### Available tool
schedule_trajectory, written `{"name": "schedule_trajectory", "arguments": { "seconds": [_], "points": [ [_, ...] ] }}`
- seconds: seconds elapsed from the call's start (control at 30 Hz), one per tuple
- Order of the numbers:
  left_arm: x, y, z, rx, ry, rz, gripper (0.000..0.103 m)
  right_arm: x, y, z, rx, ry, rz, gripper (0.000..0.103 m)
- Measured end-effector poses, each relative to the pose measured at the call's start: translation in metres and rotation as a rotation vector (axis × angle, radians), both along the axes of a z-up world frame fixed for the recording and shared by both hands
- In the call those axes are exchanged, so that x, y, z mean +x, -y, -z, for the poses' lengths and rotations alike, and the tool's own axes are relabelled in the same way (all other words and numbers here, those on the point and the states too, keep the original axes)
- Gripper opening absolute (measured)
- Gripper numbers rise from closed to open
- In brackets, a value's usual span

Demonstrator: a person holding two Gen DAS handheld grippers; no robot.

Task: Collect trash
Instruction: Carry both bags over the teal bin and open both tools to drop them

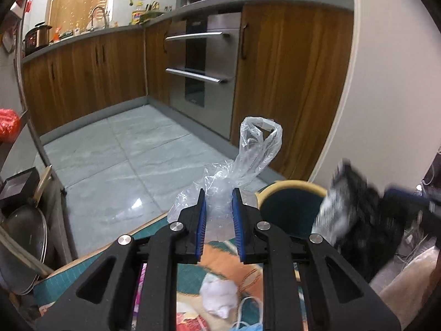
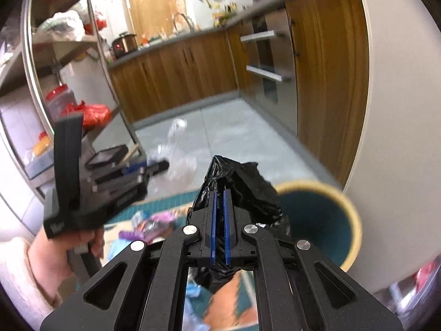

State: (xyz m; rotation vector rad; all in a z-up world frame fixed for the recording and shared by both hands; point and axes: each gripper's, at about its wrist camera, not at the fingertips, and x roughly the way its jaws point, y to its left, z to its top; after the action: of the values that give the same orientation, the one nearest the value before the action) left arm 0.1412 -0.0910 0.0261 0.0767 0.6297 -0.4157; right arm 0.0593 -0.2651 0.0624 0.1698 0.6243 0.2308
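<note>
Far left in the left wrist view, a metal rack with a pan lid leaning at its foot, red bag on a shelf. Behind, wood kitchen cabinets, steel oven, grey tile floor. Centre: left gripper, jaws narrow, blue pads pinching a crumpled clear plastic bag that sticks up past the fingertips. Below it, table with teal mat and litter: white tissue wad, blue face mask. Just right, a teal bin with yellow rim by the white wall. Far right, blurred right gripper with black stuff.

Right wrist view, left side: person's hand holding the left gripper, clear bag blurred at its tip. Centre: right gripper, pads almost together, clamped on a black plastic bag bunched above and below the jaws. Right: same bin, open mouth, near the black bag, not touching as far as visible.
</note>
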Motion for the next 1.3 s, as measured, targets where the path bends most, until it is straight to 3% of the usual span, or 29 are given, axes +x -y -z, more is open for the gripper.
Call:
{"name": "schedule_trajectory", "arguments": {
  "seconds": [0.13,0.27,0.4,0.73,1.03,1.27,1.3],
  "points": [
    [-0.003,0.016,-0.004,-0.009,0.006,0.047,0.017,0.009,0.021,-0.020,-0.072,0.073,0.028,0.006],
    [-0.003,0.033,0.003,-0.013,-0.012,0.093,0.017,0.023,0.047,-0.017,-0.103,0.066,0.105,0.006],
    [0.000,0.049,0.017,-0.012,-0.044,0.125,0.017,0.047,0.074,0.019,-0.126,-0.010,0.192,0.006],
    [0.014,0.089,0.063,-0.020,-0.147,0.190,0.017,0.096,0.094,0.081,-0.128,-0.211,0.177,0.006],
    [0.009,0.124,0.089,0.035,-0.168,0.250,0.019,0.102,0.098,0.098,-0.116,-0.285,0.209,0.006],
    [0.006,0.114,0.087,0.019,-0.179,0.232,0.025,0.096,0.097,0.095,-0.112,-0.279,0.227,0.010],
    [0.006,0.110,0.085,0.008,-0.181,0.223,0.027,0.095,0.098,0.094,-0.115,-0.276,0.231,0.014]
  ]
}}
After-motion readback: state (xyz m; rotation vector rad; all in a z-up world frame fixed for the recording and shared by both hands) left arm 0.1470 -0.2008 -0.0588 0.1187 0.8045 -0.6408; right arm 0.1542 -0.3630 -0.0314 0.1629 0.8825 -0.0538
